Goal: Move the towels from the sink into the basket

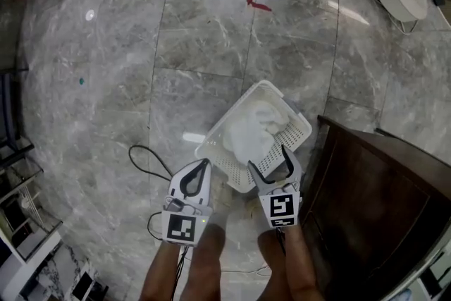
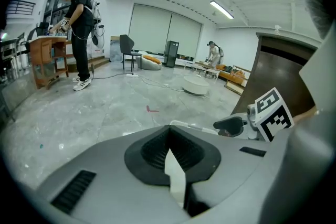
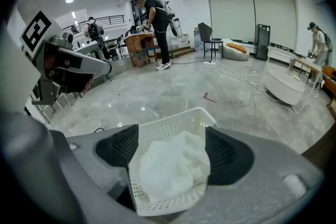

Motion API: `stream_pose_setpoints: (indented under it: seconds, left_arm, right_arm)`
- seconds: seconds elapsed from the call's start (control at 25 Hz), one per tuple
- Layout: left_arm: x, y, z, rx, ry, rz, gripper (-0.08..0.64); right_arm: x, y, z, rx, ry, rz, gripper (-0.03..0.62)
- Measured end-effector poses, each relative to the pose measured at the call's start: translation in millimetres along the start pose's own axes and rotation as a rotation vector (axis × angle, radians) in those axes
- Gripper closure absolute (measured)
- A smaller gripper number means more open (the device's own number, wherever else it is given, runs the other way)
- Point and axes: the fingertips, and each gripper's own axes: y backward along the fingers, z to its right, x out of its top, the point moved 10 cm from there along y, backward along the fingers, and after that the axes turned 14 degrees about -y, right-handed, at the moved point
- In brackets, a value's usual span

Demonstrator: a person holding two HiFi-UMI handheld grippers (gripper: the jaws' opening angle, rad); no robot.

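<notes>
Evidently soft, light and limp, the crumpled white cloth towel (image 1: 252, 129) lies heaped in the white perforated plastic basket (image 1: 294, 129) at frame centre, best pinched at a raised fold, while the left gripper (image 1: 206, 163) is clenched empty and the right gripper (image 1: 268, 158) gapes, holding nothing.

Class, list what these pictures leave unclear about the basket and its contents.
1. The white cloth: bunched in one heap, towel count unclear in every view.
2. The basket: head view, near side partly behind the right gripper.
3. Left gripper view: the left gripper hides nearly all the basket.
</notes>
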Motion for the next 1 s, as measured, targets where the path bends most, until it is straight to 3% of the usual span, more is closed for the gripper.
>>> stream_pose_setpoints:
  seconds: [0.48, 0.76, 1.0]
  left_arm:
    - [172.5, 62.0, 11.3, -0.010, -0.112, 0.150, 0.551]
    - [269.1, 127.6, 17.7, -0.010, -0.299, 0.275, 0.551]
    - [340.9, 193.0, 39.4, -0.009, -0.325, 0.322, 0.551]
  right_arm:
    - [149.3, 137.2, -6.1, -0.057, 0.003, 0.177, 0.255]
    - [223.7, 237.8, -23.3, -0.116, -0.011, 0.286, 0.304]
    - [278.6, 321.5, -40.7, -0.140, -0.023, 0.385, 0.379]
